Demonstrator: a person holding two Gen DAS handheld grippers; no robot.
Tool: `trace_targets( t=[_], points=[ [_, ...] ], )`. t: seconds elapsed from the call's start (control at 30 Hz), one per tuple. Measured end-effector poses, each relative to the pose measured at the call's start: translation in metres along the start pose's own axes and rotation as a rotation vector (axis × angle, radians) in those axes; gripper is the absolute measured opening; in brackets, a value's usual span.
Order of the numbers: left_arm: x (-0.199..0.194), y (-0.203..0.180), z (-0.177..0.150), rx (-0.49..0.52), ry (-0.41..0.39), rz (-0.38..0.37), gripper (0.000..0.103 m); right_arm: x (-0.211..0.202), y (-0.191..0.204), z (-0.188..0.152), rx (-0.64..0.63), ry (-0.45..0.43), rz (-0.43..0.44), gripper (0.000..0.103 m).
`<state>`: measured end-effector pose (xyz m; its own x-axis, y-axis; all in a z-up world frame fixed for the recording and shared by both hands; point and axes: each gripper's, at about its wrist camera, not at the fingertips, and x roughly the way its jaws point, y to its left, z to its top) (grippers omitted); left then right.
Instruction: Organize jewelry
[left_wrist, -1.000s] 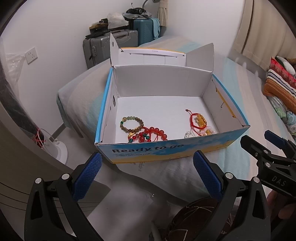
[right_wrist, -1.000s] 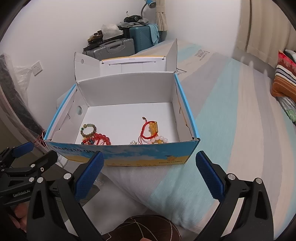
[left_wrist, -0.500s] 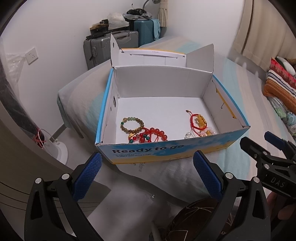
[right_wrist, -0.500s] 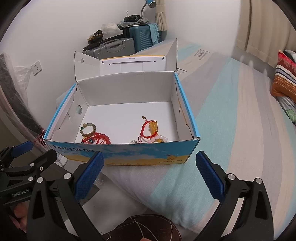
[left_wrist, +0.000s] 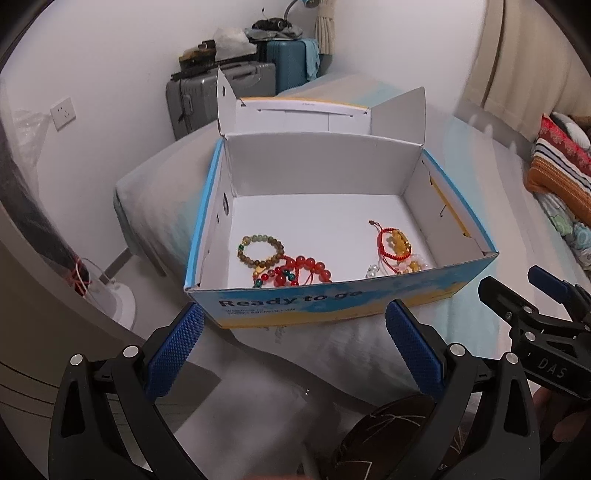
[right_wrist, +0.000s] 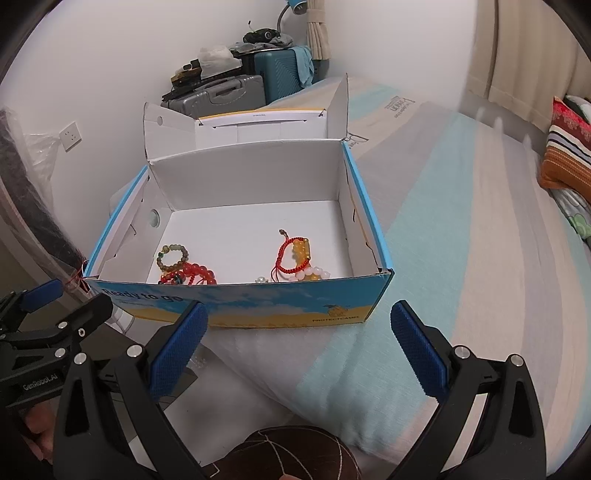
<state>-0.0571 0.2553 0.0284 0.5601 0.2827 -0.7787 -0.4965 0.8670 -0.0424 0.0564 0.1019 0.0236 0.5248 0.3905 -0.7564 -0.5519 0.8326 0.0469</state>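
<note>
An open blue and yellow cardboard box (left_wrist: 332, 299) (right_wrist: 258, 306) stands on the bed corner with its lid flipped back. Inside lie a green-brown bead bracelet (left_wrist: 260, 251) (right_wrist: 172, 257), a red bead bracelet (left_wrist: 304, 271) (right_wrist: 197, 275), a red cord bracelet with yellow beads (left_wrist: 393, 242) (right_wrist: 295, 256) and pale beads (left_wrist: 412, 264) (right_wrist: 314, 274). My left gripper (left_wrist: 295, 345) is open and empty just before the box front. My right gripper (right_wrist: 299, 347) is open and empty, level with it, and also shows in the left wrist view (left_wrist: 532, 306).
The bed (right_wrist: 461, 229) with a striped cover stretches right, with striped pillows (left_wrist: 557, 166) at the far right. Grey (left_wrist: 218, 92) and teal (left_wrist: 291, 62) suitcases stand behind the box by the wall. A brown patterned object (right_wrist: 295, 454) lies below the grippers.
</note>
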Motion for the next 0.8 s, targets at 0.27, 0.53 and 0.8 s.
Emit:
trace_targets(
  t=[0.27,0.53,0.8],
  points=[
    [-0.001,-0.001,0.001,-0.002,-0.018,0.037,0.097,0.002,0.000,0.000,0.002,0.001,0.000,0.095],
    [-0.006,-0.005,0.002,0.012,-0.047,0.042,0.097,0.003,0.000,-0.001,0.002,0.002,0.000,0.095],
    [-0.002,-0.010,0.005,0.034,-0.018,0.045,0.097,0.003,-0.001,0.000,0.007,0.000,0.001,0.095]
  ],
)
